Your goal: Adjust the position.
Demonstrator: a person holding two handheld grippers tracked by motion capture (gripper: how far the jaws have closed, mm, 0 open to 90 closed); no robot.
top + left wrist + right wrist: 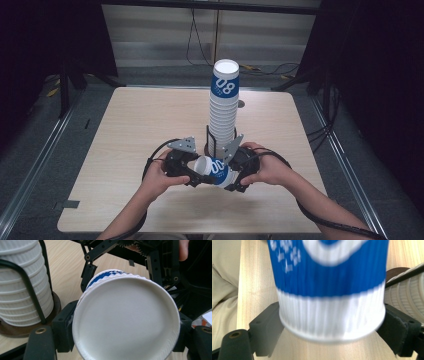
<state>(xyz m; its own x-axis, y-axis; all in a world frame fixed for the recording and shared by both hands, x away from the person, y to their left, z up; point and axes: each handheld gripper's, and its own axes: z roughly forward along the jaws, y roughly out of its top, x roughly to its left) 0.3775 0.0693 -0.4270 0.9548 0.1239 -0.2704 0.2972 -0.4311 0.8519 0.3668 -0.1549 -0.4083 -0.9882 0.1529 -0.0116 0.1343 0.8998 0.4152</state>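
Paper cup, blue-and-white, lying sideways: left tongs and right tongs both clamp it; cup stack behind.

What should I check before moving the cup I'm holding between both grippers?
1. Left gripper gripped on the cup: ok, pads press the base end.
2. Right gripper gripped on the same cup: ok, pads touch both sides near its rim.
3. Cup undamaged: cannot tell; no crushing seen at the base.
4. Cup stack upright in its black holder: ok.
5. Held cup apart from the stack: ok, it lies sideways in front of it.
6. Single cup, not two nested: cannot tell.
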